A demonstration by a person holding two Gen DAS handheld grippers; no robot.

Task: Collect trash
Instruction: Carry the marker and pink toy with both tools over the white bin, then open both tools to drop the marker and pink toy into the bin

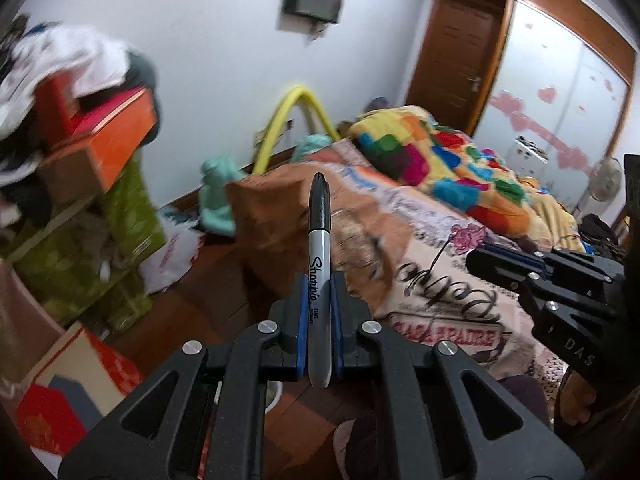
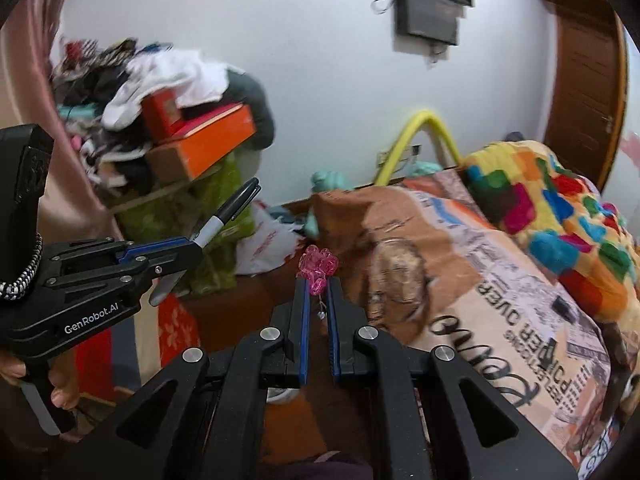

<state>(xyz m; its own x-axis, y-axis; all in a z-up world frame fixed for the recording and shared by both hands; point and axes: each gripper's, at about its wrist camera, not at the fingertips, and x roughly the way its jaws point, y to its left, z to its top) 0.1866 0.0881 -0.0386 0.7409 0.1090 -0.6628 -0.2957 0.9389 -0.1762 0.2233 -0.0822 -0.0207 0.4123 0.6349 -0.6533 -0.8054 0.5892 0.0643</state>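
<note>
Left wrist view: left gripper [image 1: 319, 296] jaws squeeze a marker [image 1: 319, 280]; right gripper [image 2: 317, 292] jaws pinch a pink trinket [image 2: 317, 268], likely trash carried away.

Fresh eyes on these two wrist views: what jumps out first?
The black Sharpie marker clamped upright in the left gripper, dead centre of its view. Next, the small pink flower trinket pinched at the tips of the right gripper. Behind both, the multicoloured patchwork blanket heaped on the bed, and the orange box under a pile of clothes at left.
</note>
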